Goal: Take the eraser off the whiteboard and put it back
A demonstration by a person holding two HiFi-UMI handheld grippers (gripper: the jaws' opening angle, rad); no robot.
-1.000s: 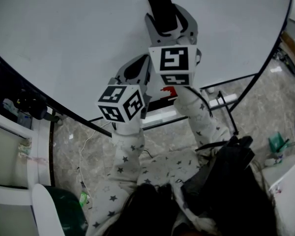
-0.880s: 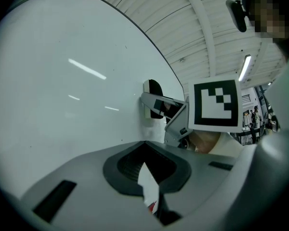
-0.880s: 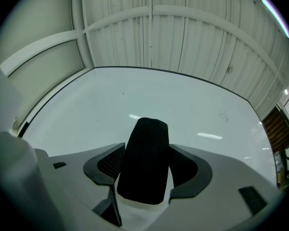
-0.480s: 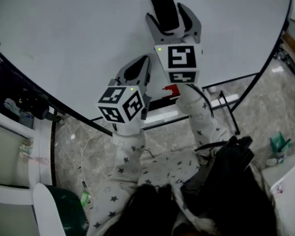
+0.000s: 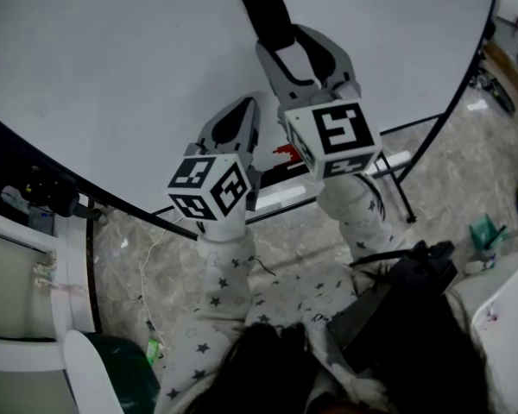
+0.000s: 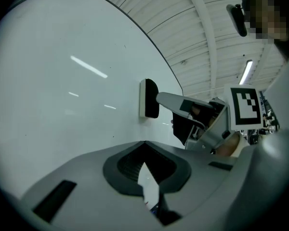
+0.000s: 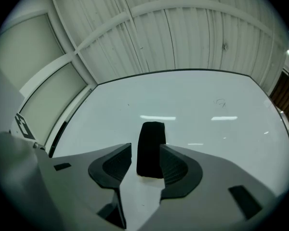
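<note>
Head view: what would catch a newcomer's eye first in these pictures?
The black eraser stuck on the large whiteboard, at the top centre. Just below it, the right gripper points at it; its jaws have just been closing, yet they stand apart around the eraser's near end, not clamped on it.

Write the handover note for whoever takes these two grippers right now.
Right gripper: jaws apart and just been closing, around the near end of the eraser, not pressing on it.
Left gripper: shut, empty, pointing at the whiteboard.
Eraser: stuck flat on the whiteboard.
Done: unclear whether it has been off the board yet.
Left: if not, grip it, pull it off, set it back, let go.
</note>
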